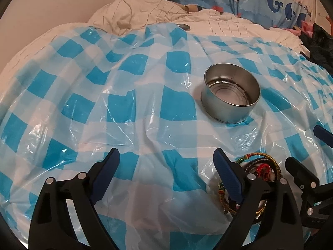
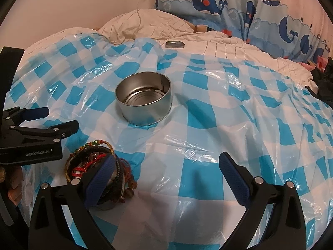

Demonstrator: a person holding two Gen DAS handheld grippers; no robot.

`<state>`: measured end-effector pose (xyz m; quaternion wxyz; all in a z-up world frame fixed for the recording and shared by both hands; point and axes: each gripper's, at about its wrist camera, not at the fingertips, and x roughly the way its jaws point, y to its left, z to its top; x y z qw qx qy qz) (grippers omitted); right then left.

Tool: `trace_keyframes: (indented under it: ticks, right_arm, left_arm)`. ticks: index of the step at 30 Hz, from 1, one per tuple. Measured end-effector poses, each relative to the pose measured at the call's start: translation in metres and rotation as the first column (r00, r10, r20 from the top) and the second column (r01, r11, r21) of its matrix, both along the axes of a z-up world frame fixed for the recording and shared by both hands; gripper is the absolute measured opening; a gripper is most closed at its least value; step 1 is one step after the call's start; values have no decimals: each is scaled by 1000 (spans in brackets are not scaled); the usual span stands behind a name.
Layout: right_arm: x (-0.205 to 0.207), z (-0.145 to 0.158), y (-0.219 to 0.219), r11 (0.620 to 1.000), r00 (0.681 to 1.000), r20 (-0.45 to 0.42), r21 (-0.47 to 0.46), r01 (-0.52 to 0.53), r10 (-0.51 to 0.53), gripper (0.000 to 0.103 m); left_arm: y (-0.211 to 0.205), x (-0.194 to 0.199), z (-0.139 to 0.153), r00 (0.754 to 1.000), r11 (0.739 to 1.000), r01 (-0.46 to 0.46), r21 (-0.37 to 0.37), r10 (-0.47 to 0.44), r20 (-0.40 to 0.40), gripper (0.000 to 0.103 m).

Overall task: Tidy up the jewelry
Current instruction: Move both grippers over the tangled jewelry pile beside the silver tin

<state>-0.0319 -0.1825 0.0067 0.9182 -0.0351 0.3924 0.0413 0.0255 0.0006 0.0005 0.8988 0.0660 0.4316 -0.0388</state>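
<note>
We hold both grippers low over a bed covered by a blue-and-white checked plastic sheet [image 1: 129, 95]. Our left gripper [image 1: 166, 166] has its jaws wide apart, with nothing but bare sheet between them. Our right gripper [image 2: 166, 170] also stands wide apart, with only sheet in the gap.

The jewelry, a pile of bracelets [image 2: 91, 158] in gold, green, red and dark beads, lies on the near part of the sheet, between the two tools. In the right wrist view our right gripper's left finger [image 2: 102, 179] overlaps the pile; we cannot tell whether it touches. In the left wrist view the pile sits just right of our left gripper's right finger [image 1: 228, 177], partly hidden behind it.

A round metal tin [image 2: 143, 102] stands upright and open farther out on the sheet, well apart from the bracelets, and its inside looks empty. Its lid [image 2: 175, 44] lies at the far edge of the sheet, on the white quilt [image 2: 229, 41].

Open sheet stretches wide to the left of the tin in the left wrist view and to its right in the right wrist view, wrinkled but free of things. Beyond the far edge rise the rumpled quilt and a whale-print curtain [image 2: 229, 4]. Dark cloth [image 2: 322, 79] lies at the far right edge.
</note>
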Motion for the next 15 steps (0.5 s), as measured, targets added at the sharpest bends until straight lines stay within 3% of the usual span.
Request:
trace_keyframes:
  ticks: [5, 8, 15]
  right_arm:
    - [-8, 8, 4, 1000, 1000, 20, -10, -11, 12, 95]
    - [-11, 9, 4, 1000, 1000, 17, -12, -11, 11, 95]
    - [-21, 12, 3, 1000, 1000, 11, -11, -4, 4, 95]
  left_arm:
    - [0, -5, 8, 999, 1000, -7, -6, 7, 41, 89]
    - [4, -6, 9, 999, 1000, -13, -20, 14, 35, 94]
    - [7, -15, 10, 999, 1000, -21, 10, 20, 32, 95]
